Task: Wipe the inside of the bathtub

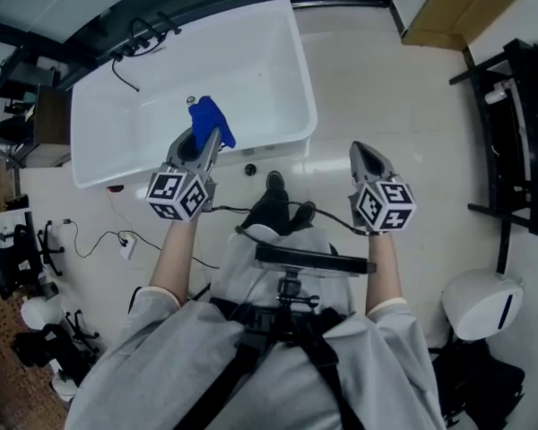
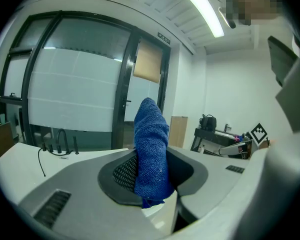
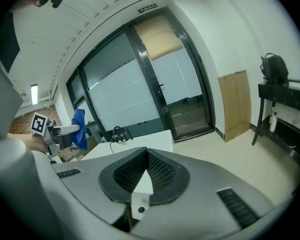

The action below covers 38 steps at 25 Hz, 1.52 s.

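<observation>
Over the near rim of the white bathtub (image 1: 278, 141), blue cloth (image 1: 211, 122) standing upright, clamped in the left gripper (image 1: 206, 140), forearm stretched forward; wide basin beyond; right of the tub, right gripper (image 1: 366, 155) level above the floor (image 1: 377, 79), jaws pressed together, empty.

**A:** what's the tub look like?

**B:** plain white rectangular bathtub (image 1: 251, 61), sitting on the floor with the open side up, a bit skewed in the head view.

**A:** and the rag?

**B:** blue knit cloth (image 2: 151, 149), bunched up and pinched in the left tongs (image 1: 211, 140). It pokes up out of them, and from the head view it's over the tub's near side.
</observation>
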Each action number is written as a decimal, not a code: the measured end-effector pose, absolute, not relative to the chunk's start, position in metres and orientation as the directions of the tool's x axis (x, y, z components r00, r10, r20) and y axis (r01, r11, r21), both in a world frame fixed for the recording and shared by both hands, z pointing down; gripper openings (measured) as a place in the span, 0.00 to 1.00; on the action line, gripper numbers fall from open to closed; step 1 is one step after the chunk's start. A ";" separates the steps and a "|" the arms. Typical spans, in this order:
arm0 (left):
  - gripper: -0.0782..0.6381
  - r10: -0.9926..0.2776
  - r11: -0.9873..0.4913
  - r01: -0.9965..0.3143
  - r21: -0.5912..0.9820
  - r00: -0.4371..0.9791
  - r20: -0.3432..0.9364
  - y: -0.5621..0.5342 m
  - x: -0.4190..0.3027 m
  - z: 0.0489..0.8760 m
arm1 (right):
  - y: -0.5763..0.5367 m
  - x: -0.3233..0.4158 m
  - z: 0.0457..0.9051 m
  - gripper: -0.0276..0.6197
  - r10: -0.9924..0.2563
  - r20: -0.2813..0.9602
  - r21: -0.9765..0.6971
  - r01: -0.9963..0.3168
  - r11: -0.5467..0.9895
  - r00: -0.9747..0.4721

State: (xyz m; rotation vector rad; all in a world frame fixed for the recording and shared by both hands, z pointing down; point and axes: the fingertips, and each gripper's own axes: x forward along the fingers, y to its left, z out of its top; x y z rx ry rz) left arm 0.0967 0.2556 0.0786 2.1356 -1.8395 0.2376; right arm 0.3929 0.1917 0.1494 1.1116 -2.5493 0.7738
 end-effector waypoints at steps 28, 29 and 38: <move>0.30 -0.909 -0.095 -0.970 0.223 0.176 0.378 0.137 0.007 0.129 | 0.063 0.238 0.164 0.06 -0.456 0.470 -0.349 -0.634 0.691 -0.756; 0.30 -0.906 -0.091 -0.969 0.229 0.176 0.385 0.131 0.001 0.135 | 0.058 0.229 0.166 0.06 -0.448 0.475 -0.345 -0.629 0.697 -0.758; 0.30 -0.879 -0.122 -0.945 0.302 0.244 0.409 0.057 -0.021 0.176 | 0.007 0.169 0.185 0.06 -0.409 0.512 -0.318 -0.609 0.727 -0.755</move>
